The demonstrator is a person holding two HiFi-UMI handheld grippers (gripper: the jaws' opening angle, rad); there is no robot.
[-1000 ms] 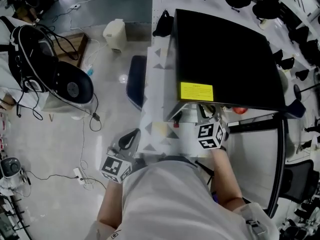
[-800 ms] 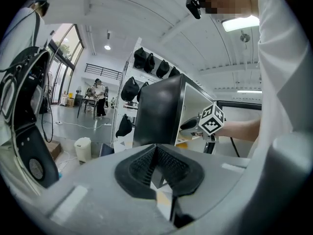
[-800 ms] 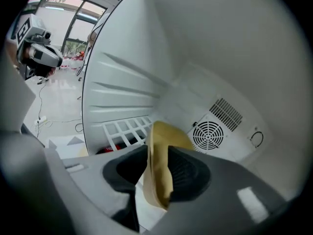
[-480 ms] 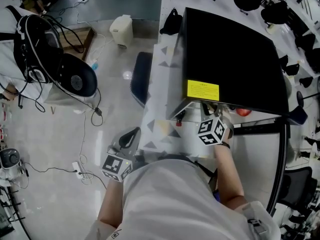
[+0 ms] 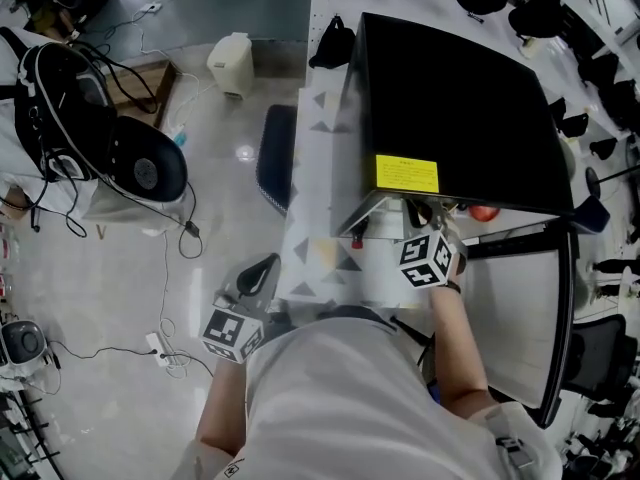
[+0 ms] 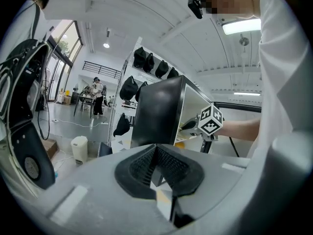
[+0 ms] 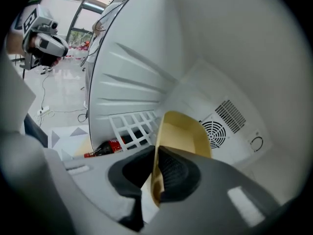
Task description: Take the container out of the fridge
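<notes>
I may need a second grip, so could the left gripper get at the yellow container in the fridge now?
Probably not: the left gripper hangs beside the person, outside the fridge, and the right gripper, fingers just closed on the yellow container, occupies its opening.

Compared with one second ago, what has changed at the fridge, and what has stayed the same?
The right gripper, reaching into the open fridge, has just been closing its jaws. They now pinch the near wall of the yellow container, which is not yet lifted out. Unchanged: the left gripper hangs low beside the person, shut and empty, and the right hand is at the same place at the fridge opening.
</notes>
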